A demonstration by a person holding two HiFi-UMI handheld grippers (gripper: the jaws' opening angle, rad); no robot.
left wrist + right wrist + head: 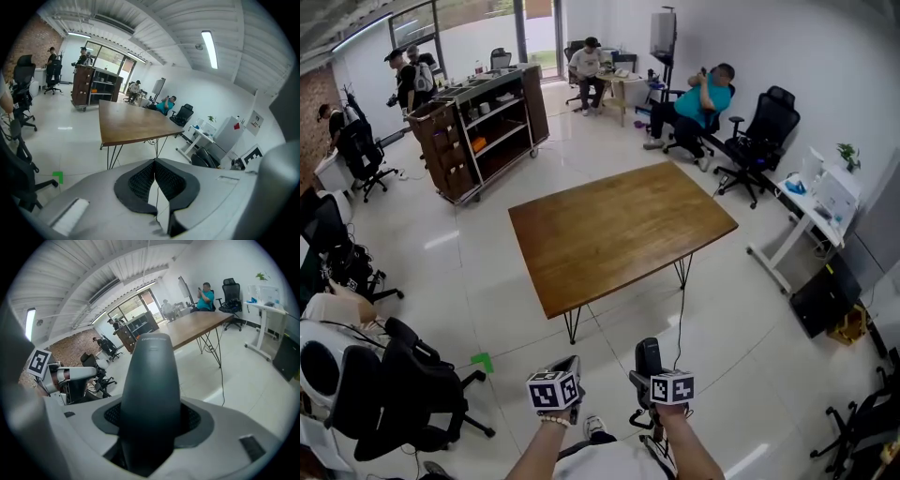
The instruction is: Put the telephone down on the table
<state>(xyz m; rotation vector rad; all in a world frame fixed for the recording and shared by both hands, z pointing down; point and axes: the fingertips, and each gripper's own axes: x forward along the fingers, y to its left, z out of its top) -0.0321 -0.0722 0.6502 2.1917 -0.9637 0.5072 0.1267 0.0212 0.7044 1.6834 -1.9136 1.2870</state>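
Wooden cart (445, 155): small items (478, 144), perhaps boxes | right tool (151, 427) grips telephone (150, 376)

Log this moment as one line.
right tool: shut on telephone | left tool: shut, empty | wooden table: ahead, not reached

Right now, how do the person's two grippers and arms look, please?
Both the left gripper and the right gripper have smooth grey shells with black mesh-textured pads. Each carries a white cube printed with black square markers. The forearms are without sleeves; the left wrist wears a pale beaded bracelet.
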